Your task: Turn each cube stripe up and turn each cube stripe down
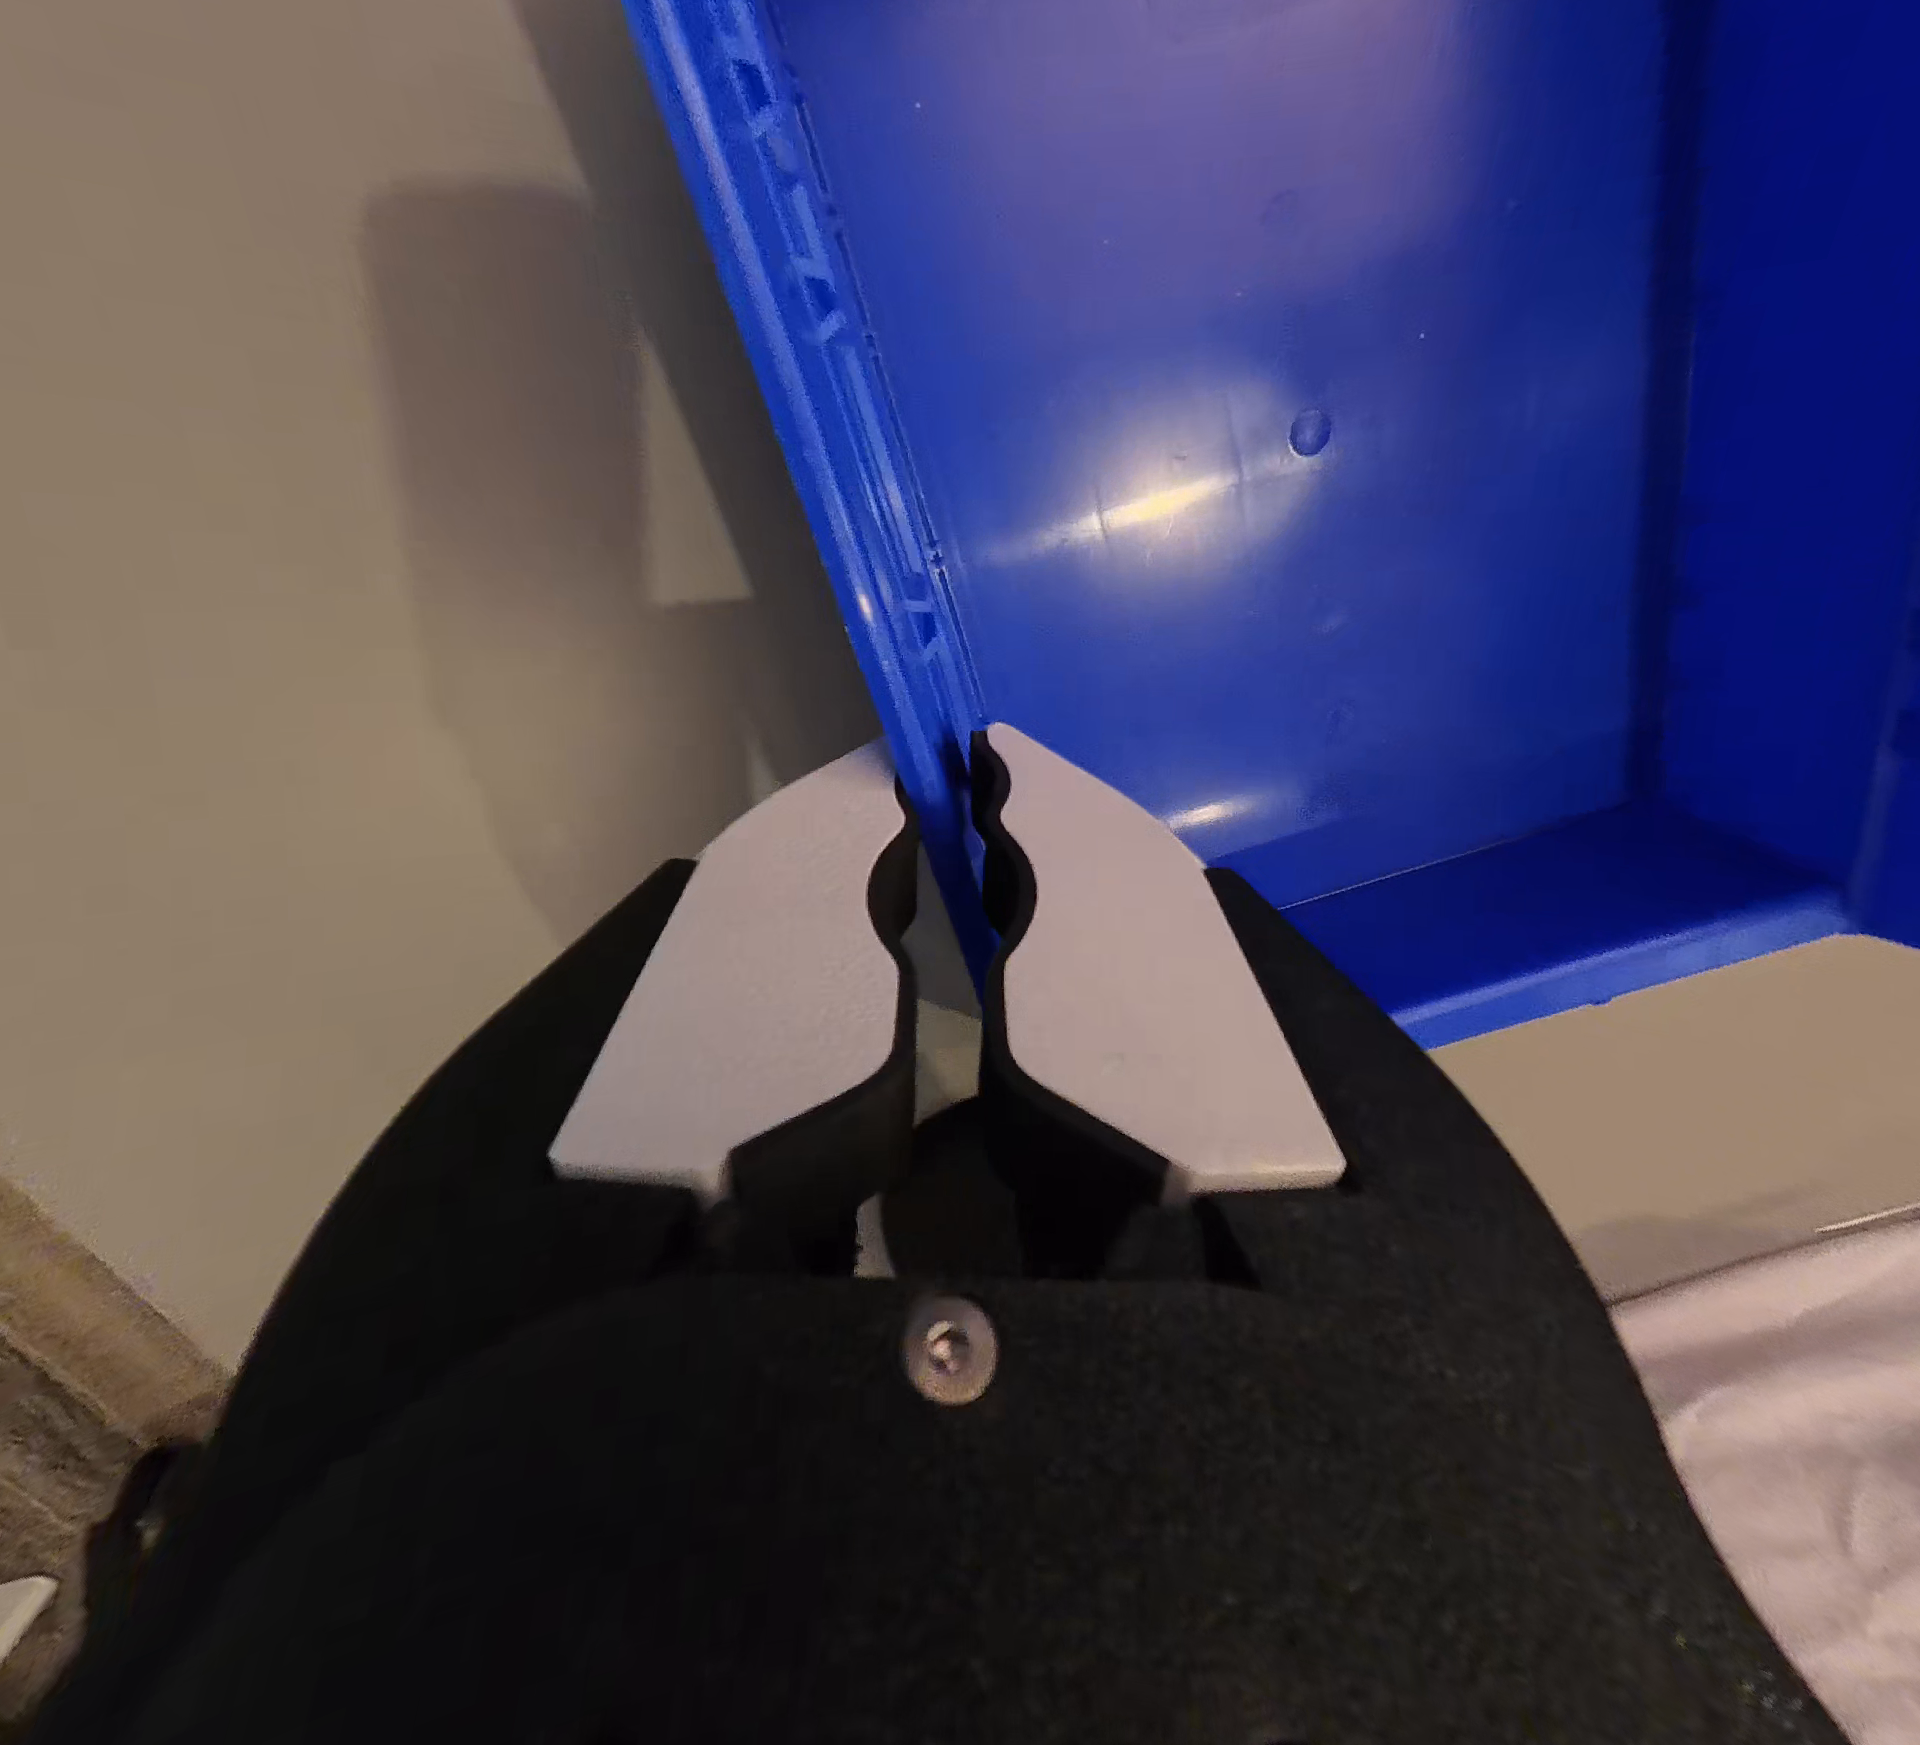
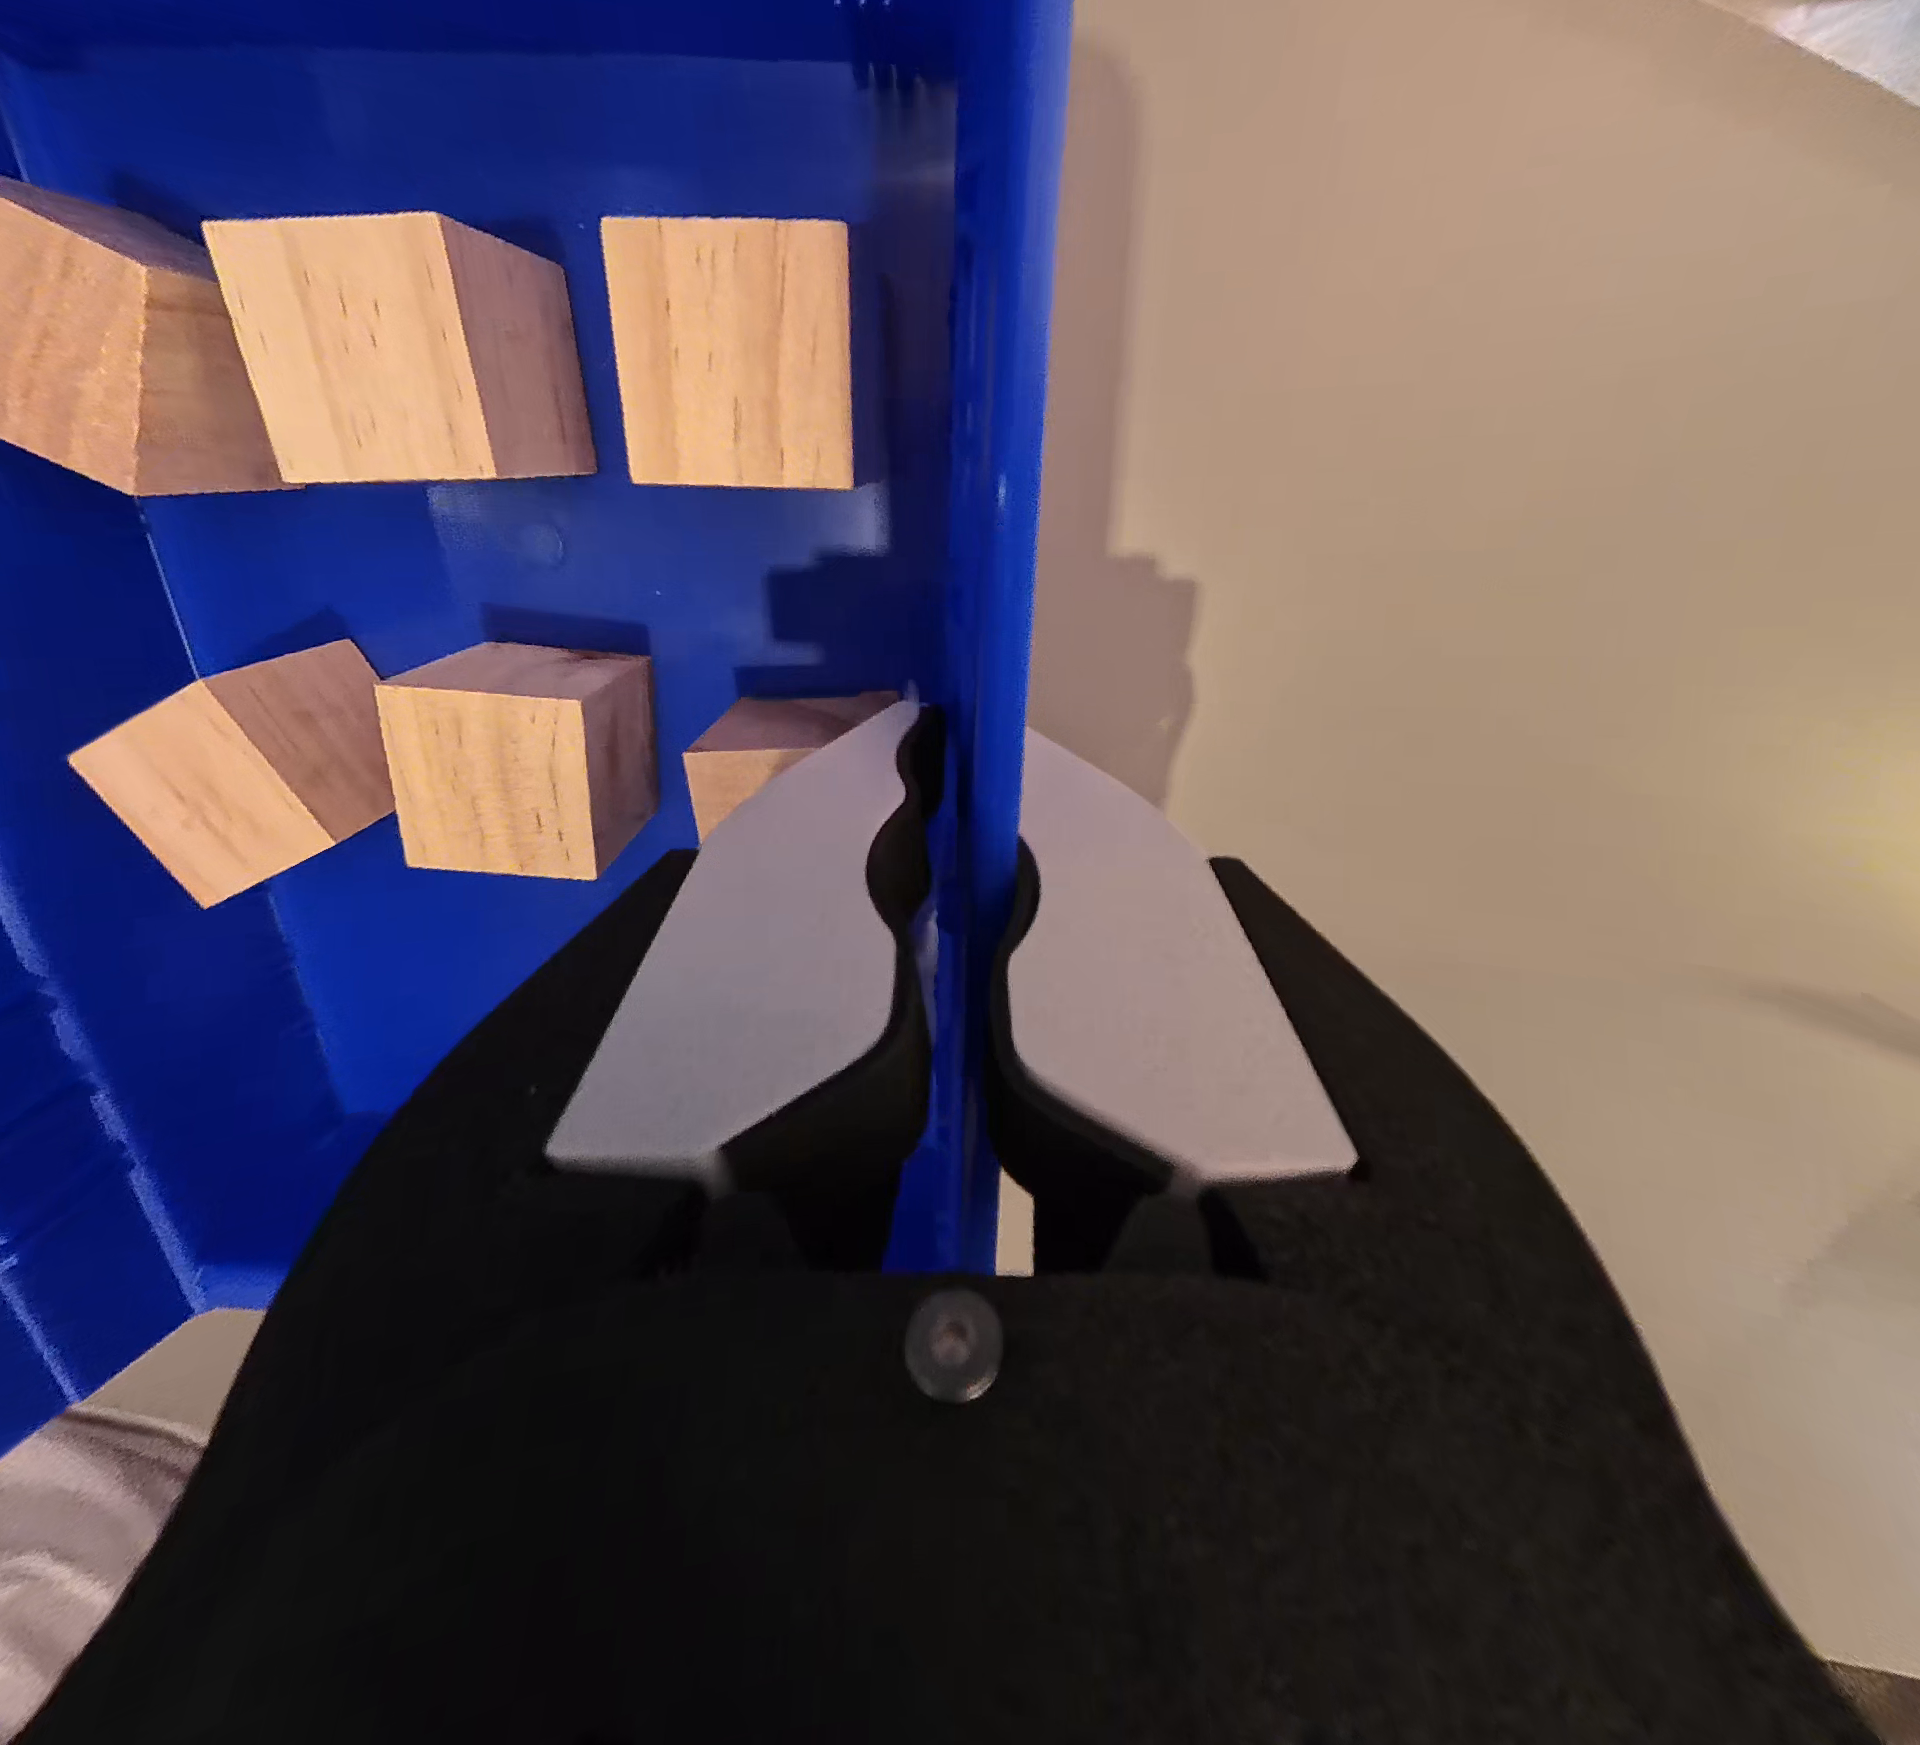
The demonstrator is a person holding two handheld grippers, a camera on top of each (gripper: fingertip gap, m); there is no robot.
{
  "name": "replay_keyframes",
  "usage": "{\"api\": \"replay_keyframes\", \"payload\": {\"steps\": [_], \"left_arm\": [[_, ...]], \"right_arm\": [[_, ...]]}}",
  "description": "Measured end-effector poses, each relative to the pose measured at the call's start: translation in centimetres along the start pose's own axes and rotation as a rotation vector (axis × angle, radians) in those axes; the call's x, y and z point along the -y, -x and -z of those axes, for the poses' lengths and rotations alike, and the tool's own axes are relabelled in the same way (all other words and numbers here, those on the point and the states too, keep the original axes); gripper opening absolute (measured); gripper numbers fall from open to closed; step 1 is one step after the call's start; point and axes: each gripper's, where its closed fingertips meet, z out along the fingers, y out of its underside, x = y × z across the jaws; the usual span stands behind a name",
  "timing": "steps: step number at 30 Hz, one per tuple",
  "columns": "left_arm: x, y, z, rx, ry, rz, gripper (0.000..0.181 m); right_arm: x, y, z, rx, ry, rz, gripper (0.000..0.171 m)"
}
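Six plain wooden cubes sit inside one blue plastic bin [image 2: 582,573], left of centre in the right wrist view: three in an upper row [image 2: 400,350], three lower [image 2: 514,760]. The upper left cube is cut off by the frame and the lower right one is half hidden. No stripes show.

The right gripper [image 2: 961,760] clamps the bin's wall. The left gripper [image 1: 940,781] clamps its opposite wall [image 1: 831,324].

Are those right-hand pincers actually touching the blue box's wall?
Touching. The right wrist view shows the right gripper closed on the blue bin wall, the wall pinched between both fingers with no gap.
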Motion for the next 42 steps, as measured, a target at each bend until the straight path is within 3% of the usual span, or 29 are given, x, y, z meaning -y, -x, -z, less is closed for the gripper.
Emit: {"api": "replay_keyframes", "payload": {"steps": [9,15,19,25,34,42], "left_arm": [[0.2,-5.9,-0.6,0.046,0.04,-0.141,0.016],[0.2,-8.8,-0.8,0.008,0.042,-0.207,0.02],[0.3,-10.2,-0.9,-0.031,0.048,-0.264,0.024],[0.8,-9.2,0.0,0.07,0.027,-0.306,0.037],[1.7,-9.0,5.1,0.274,-0.169,-0.337,0.087],[4.0,-8.6,10.2,0.418,-0.444,-0.32,0.098]], "right_arm": [[0.5,6.5,-0.4,0.1,0.045,0.176,0.007],[0.5,6.5,-1.9,0.072,0.076,0.25,0.01],[0.6,6.8,-2.2,0.126,0.099,0.181,0.007],[0.7,6.8,-2.2,0.101,0.095,0.153,0.006],[0.7,6.7,-2.2,0.148,0.143,0.192,0.006],[1.1,5.1,-1.9,0.179,0.177,0.19,0.006]]}}
